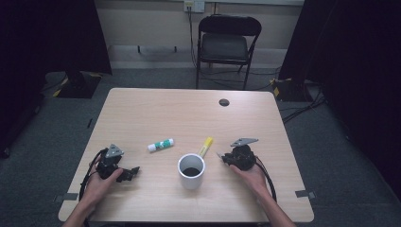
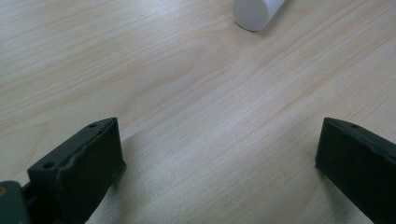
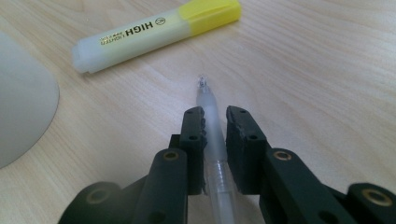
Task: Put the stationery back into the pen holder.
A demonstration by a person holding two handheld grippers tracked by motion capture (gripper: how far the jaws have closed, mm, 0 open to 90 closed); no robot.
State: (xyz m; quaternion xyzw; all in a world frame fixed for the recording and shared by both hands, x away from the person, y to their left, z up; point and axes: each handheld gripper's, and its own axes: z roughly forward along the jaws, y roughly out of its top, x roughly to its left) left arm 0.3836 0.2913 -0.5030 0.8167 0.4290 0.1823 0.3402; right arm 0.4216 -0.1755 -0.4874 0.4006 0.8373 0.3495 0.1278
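The right gripper (image 3: 215, 116) is pinching a clear pen (image 3: 210, 109) between its two black jaws. The jaws are squeezed close on the pen's sides, and the pen's tip sticks out in front, low over the table (image 1: 156, 106). I think the person holds it this way so the tip can go into the white mug (image 1: 191, 171), which stands in the middle, just left of that gripper.

A yellow highlighter (image 3: 156, 30) lies flat on the wood past the pen's tip, next to the mug. A glue stick (image 1: 160, 144) with a green label lies a bit further left.

The left gripper (image 1: 134, 171) rests near the table's left side. Its jaws are spread wide, with bare wood between them. It looks like it is waiting for its turn.
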